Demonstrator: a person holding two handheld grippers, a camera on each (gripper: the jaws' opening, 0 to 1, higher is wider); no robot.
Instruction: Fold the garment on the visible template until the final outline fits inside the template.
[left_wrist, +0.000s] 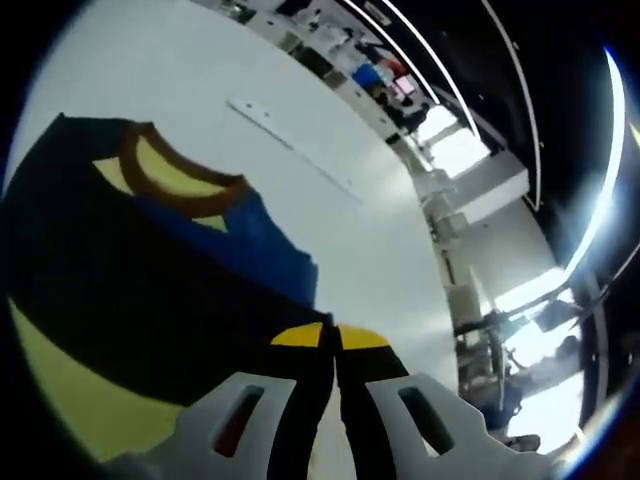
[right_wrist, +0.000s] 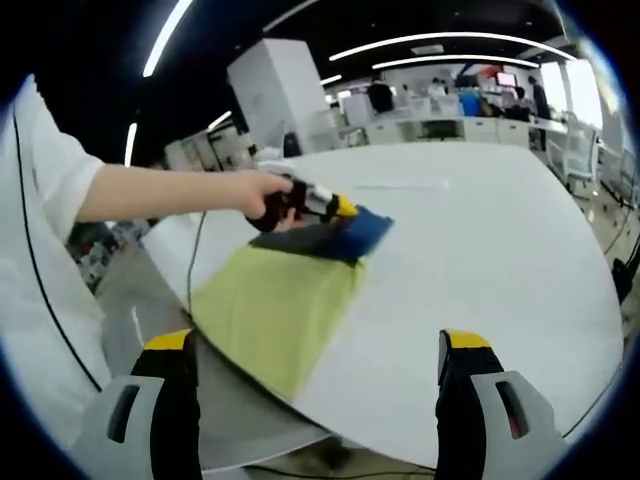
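The garment (left_wrist: 150, 290) lies on the white table (left_wrist: 330, 90): dark navy with a blue panel, yellow patches and a brown collar (left_wrist: 175, 185). My left gripper (left_wrist: 330, 335) is shut, its yellow tips pressed together at the garment's dark edge. In the right gripper view a person's hand holds that left gripper (right_wrist: 318, 205) at the far end of the garment (right_wrist: 275, 305), which shows yellow-green near me, with dark and blue fabric under the gripper. My right gripper (right_wrist: 315, 345) stands open near the table's front edge, above the garment's near end, with nothing between its jaws.
A thin pale strip (left_wrist: 290, 135) lies on the table beyond the collar. A cable (right_wrist: 190, 265) hangs from the left gripper over the table's left edge. A white sleeve (right_wrist: 45, 170) is at the left. Desks, chairs and people stand behind the table.
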